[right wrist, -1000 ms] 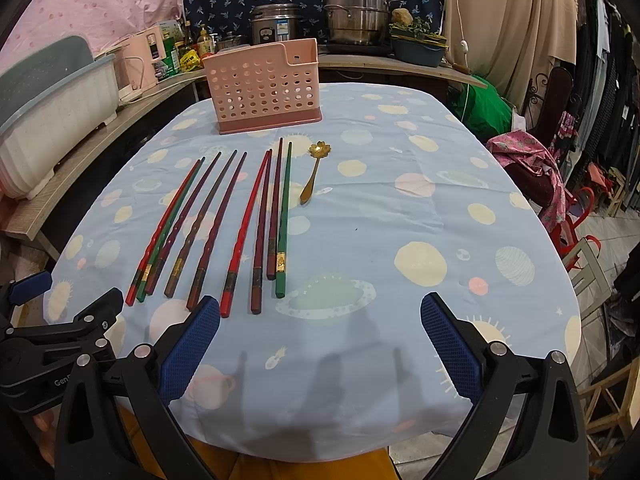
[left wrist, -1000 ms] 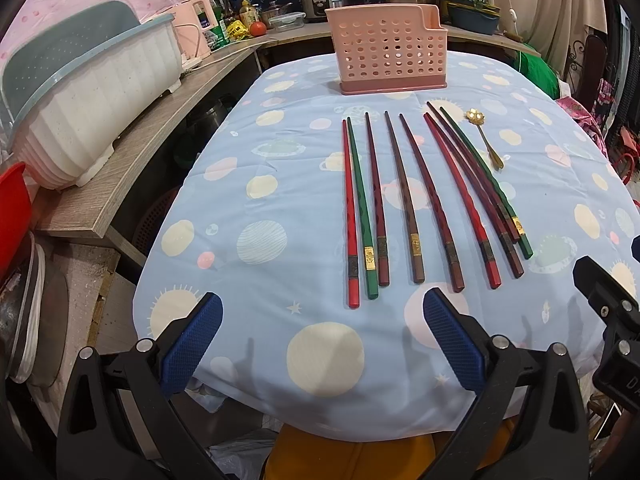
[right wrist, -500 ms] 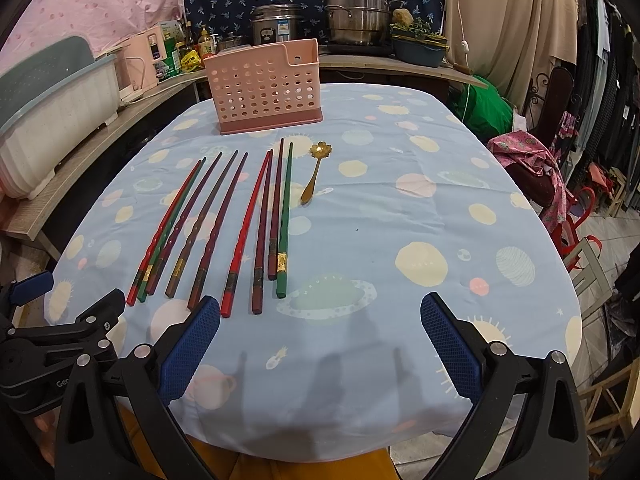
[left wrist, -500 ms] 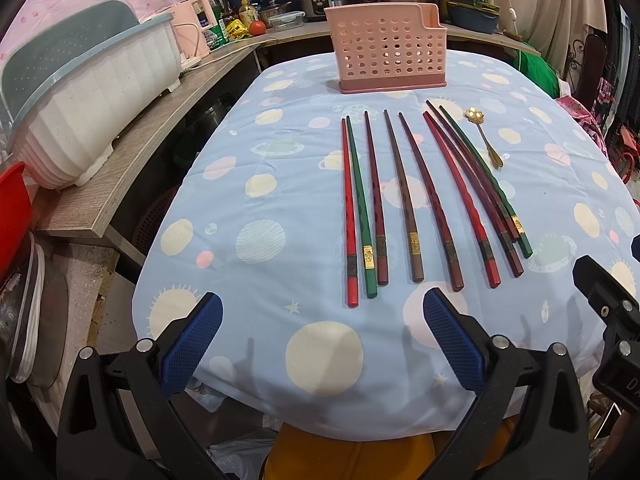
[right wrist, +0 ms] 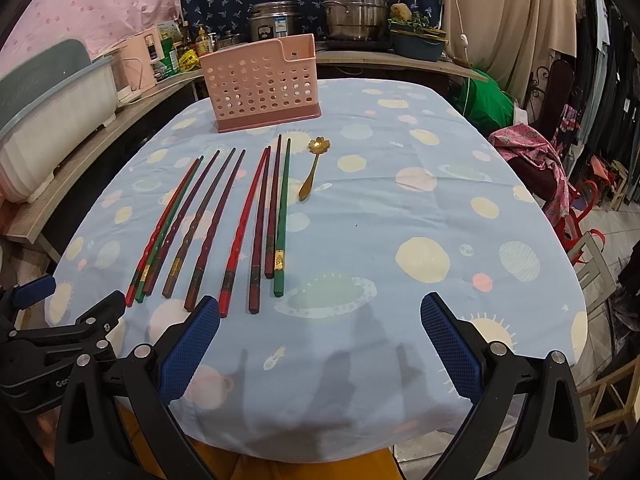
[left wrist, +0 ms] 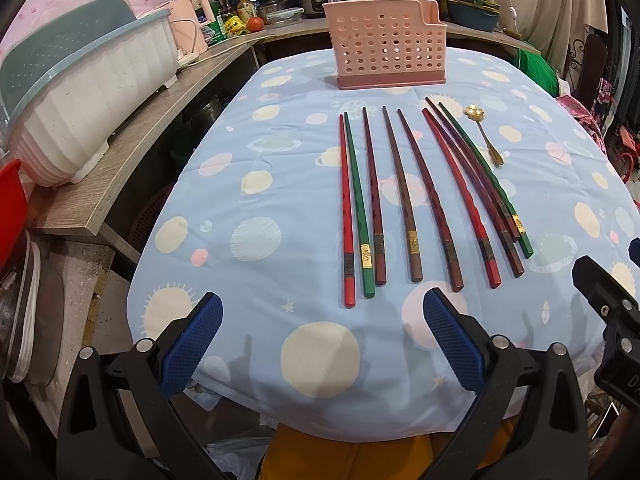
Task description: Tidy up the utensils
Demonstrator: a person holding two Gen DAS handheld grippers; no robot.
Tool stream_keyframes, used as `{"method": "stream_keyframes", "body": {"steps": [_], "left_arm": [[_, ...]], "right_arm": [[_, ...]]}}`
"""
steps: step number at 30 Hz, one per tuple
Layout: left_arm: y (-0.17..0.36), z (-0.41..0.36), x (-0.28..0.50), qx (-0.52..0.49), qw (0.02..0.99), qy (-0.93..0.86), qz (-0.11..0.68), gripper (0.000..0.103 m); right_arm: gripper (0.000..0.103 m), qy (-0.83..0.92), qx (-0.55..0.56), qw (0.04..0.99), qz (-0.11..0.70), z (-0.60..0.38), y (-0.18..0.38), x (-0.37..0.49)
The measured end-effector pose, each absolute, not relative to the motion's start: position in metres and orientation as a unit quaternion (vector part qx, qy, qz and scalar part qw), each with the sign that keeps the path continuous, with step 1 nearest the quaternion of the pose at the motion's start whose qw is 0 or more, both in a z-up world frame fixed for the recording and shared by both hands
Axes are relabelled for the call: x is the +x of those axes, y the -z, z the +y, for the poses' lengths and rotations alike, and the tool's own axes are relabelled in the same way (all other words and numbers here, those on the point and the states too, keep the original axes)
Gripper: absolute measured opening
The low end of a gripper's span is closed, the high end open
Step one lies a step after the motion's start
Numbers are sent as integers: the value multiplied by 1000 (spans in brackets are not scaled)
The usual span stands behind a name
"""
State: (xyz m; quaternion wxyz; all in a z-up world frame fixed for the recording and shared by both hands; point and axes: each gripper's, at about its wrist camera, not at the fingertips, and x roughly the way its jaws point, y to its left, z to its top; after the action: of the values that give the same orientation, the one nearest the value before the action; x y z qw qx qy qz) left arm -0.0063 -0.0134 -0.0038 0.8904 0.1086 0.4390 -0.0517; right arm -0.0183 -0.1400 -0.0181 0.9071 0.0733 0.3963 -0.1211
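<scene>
Several red, green and brown chopsticks lie side by side on the blue spotted tablecloth. A small gold spoon rests just right of them. Behind stands a pink perforated utensil holder. My left gripper hovers open at the table's near edge, below the chopstick ends. Over the near edge to the right of them, my right gripper is open too. Neither holds anything.
A white dish rack sits on a wooden shelf left of the table. Pots and bottles stand on the counter behind. A chair with pink cloth is at the right.
</scene>
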Motion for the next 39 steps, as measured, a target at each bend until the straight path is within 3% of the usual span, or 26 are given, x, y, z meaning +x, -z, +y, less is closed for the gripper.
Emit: {"method": "stream_keyframes", "body": {"steps": [16,33,36,39], "left_arm": [[23,22,42,51,880,19,472,96],[43,16,66,66,874,29,481,90],[42,18,72,56,875,35,480,80],[41,20,79,42,873,47,483,63]], "right_arm": [[96,140,95,899,404,-170,31,2],[96,135,90,896,412,-174,36,30],[94,129,93,898,410,-178,35,44],[86,126,93,902,403,-183,34,62]]}}
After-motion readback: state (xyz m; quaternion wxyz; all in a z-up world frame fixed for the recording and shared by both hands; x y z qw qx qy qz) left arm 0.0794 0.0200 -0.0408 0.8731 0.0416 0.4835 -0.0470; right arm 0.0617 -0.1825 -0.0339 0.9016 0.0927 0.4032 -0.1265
